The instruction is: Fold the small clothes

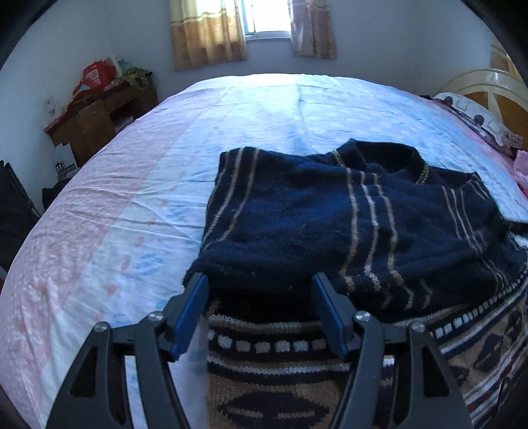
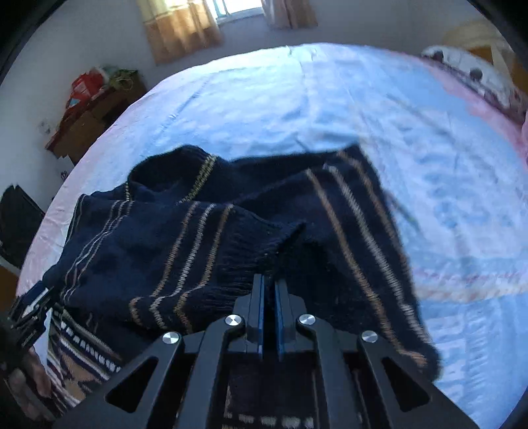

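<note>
A navy knitted sweater (image 1: 297, 211) with thin tan stripes lies partly folded on the bed. Its brown and white patterned lower part (image 1: 270, 346) shows under the folded navy layer. My left gripper (image 1: 260, 279) is open, its blue pads (image 1: 189, 313) standing either side of the near edge of the fold without pressing on it. In the right wrist view the sweater (image 2: 165, 237) fills the middle. My right gripper (image 2: 270, 280) is shut, with a ribbed edge of the navy knit pinched at its tips. The left gripper (image 2: 29, 307) shows at the left edge there.
The bed sheet (image 1: 132, 198) is pale blue and pink and stretches far beyond the sweater. A cluttered wooden nightstand (image 1: 99, 115) stands at the far left. A pillow (image 1: 475, 118) and headboard (image 1: 488, 89) are at the right. A curtained window (image 1: 267, 19) is behind.
</note>
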`<act>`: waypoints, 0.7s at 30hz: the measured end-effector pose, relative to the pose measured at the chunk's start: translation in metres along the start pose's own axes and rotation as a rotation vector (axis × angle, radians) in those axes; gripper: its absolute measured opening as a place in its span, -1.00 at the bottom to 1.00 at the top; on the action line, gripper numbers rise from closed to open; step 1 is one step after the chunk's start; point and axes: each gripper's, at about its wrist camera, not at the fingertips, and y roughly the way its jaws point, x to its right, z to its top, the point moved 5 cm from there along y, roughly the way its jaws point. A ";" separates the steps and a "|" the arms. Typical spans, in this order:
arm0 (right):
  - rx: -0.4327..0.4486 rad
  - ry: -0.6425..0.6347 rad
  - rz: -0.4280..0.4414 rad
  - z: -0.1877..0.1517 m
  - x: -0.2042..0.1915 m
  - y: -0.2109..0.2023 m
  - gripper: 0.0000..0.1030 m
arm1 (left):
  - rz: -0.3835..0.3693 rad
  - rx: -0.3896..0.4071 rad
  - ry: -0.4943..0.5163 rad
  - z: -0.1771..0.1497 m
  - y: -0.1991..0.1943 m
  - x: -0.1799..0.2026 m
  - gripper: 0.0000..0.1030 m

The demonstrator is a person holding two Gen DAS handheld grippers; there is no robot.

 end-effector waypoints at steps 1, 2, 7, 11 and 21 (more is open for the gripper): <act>0.034 -0.022 -0.017 0.003 0.001 -0.012 -0.92 | -0.014 -0.003 0.002 -0.001 -0.001 0.002 0.31; 0.056 -0.029 -0.030 0.005 0.002 -0.021 -0.92 | -0.035 -0.008 0.005 -0.003 -0.005 0.004 0.31; 0.084 -0.030 -0.104 0.018 0.029 -0.033 -0.92 | -0.050 -0.013 0.019 -0.006 -0.012 0.002 0.31; 0.040 -0.005 -0.181 0.010 0.057 -0.002 -0.88 | -0.029 0.015 0.015 0.003 -0.017 -0.002 0.33; 0.106 -0.076 -0.043 0.012 0.022 -0.024 0.02 | 0.099 -0.051 0.023 0.012 0.033 -0.021 0.43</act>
